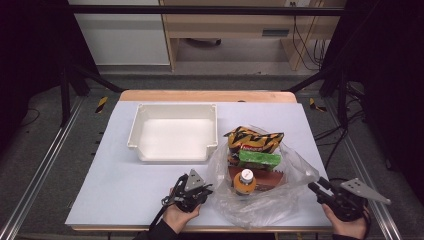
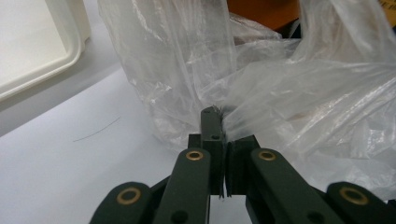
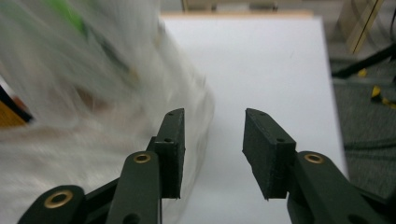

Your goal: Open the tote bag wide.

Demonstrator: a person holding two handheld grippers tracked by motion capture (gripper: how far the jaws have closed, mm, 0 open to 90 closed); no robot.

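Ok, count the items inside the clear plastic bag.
4 show through the plastic bag: a yellow-black snack packet at the far end, a green box below it, a brown pack beneath, an orange-capped bottle nearest. More may be hidden underneath.

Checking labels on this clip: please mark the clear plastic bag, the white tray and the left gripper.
clear plastic bag point(image 1: 295, 172), high view, on its right-hand film.
white tray point(image 1: 142, 120), high view, on its left wall.
left gripper point(image 2: 219, 123), left gripper view, at the shut jaw tips pinching the bag film.
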